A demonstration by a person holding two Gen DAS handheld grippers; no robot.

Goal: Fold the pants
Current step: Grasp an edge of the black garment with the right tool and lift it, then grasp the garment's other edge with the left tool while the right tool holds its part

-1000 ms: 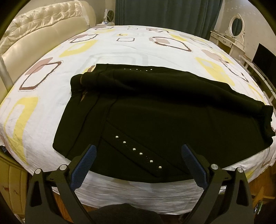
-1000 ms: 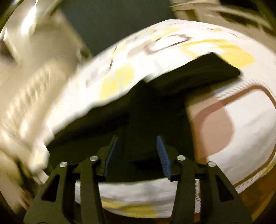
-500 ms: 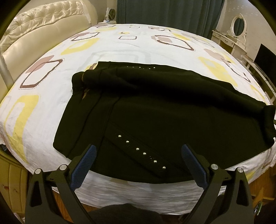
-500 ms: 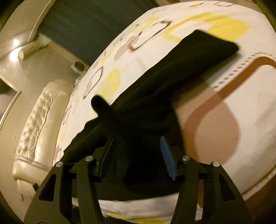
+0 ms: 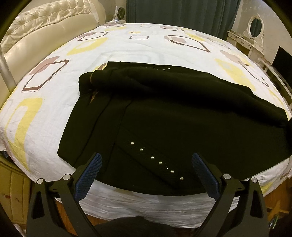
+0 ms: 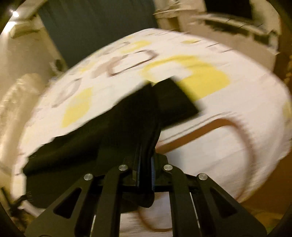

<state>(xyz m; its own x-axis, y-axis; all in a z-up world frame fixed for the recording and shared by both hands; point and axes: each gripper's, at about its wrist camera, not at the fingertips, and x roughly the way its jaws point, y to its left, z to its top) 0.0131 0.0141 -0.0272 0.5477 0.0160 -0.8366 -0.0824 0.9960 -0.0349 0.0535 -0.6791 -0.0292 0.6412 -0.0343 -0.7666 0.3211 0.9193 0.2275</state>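
Black pants (image 5: 164, 116) lie spread across the bed, waist to the left, with a row of silver studs (image 5: 155, 157) near the front edge. My left gripper (image 5: 146, 175) is open and empty, just above the pants' near edge by the studs. In the blurred right wrist view my right gripper (image 6: 145, 167) is shut on a bunched fold of the black pants (image 6: 127, 124); the leg end (image 6: 175, 98) lies ahead on the sheet.
The bed has a white sheet (image 5: 45, 113) with yellow and brown squares. A tufted cream headboard (image 5: 36, 27) is at the left, teal curtains (image 5: 178, 16) behind, a white dressing table with oval mirror (image 5: 255, 29) at the right.
My right gripper has closed on the pants' cloth and swung, blurring its view. My left gripper has crept slightly forward and stays open.
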